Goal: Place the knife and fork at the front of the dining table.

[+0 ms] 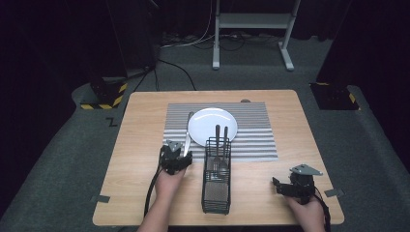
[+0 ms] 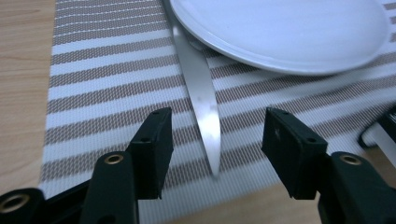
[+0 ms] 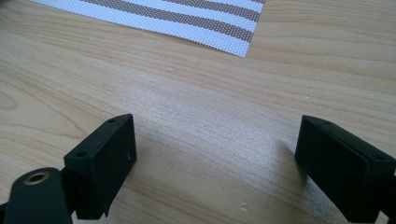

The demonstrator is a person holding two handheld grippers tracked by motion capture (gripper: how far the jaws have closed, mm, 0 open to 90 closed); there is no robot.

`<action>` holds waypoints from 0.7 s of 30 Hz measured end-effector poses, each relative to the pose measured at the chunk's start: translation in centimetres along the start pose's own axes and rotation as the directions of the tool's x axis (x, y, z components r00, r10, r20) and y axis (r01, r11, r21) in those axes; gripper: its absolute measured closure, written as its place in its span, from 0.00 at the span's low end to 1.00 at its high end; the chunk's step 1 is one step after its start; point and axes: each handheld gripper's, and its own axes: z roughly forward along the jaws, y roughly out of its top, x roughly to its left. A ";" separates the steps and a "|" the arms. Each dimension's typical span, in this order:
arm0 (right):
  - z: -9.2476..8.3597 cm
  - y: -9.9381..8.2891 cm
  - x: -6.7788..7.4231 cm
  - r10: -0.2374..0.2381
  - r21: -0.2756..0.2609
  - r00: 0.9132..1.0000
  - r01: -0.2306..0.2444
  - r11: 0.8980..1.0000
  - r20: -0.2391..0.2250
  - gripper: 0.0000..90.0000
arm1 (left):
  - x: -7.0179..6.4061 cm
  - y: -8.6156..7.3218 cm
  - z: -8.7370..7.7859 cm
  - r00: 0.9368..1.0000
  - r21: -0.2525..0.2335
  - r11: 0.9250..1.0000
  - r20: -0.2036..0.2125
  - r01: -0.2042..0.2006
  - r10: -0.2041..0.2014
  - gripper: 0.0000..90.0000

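1. left gripper (image 2: 215,140) low over the mat (image 2: 102,88), pointing away from the person; left forearm comes in from the bottom edge.
2. its jaws part open, astride the knife (image 2: 203,98) tip, pads not touching it.
3. knife flat on mat, far end under the plate (image 2: 289,51) rim.
4. right gripper (image 3: 215,158) rests on bare table (image 3: 196,102), near right edge, jaws wide, nothing between.
5. caddy (image 1: 216,181) stands between the two hands.
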 end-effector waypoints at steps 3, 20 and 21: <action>0.0 0.0 0.0 -0.001 0.000 1.000 0.001 1.000 -0.001 0.14 | 0.7 1.0 1.7 0.998 0.032 0.998 -0.009 0.060 -0.059 0.61; -0.1 -0.1 0.0 -0.002 -0.001 1.000 0.002 1.000 -0.004 0.14 | -0.4 2.0 3.2 0.996 0.052 0.999 -0.085 -0.008 0.013 0.79; -0.1 -0.1 0.0 -0.002 -0.001 1.000 0.002 1.000 -0.004 0.14 | -0.5 2.0 3.3 0.996 0.052 0.999 -0.089 -0.010 0.015 0.79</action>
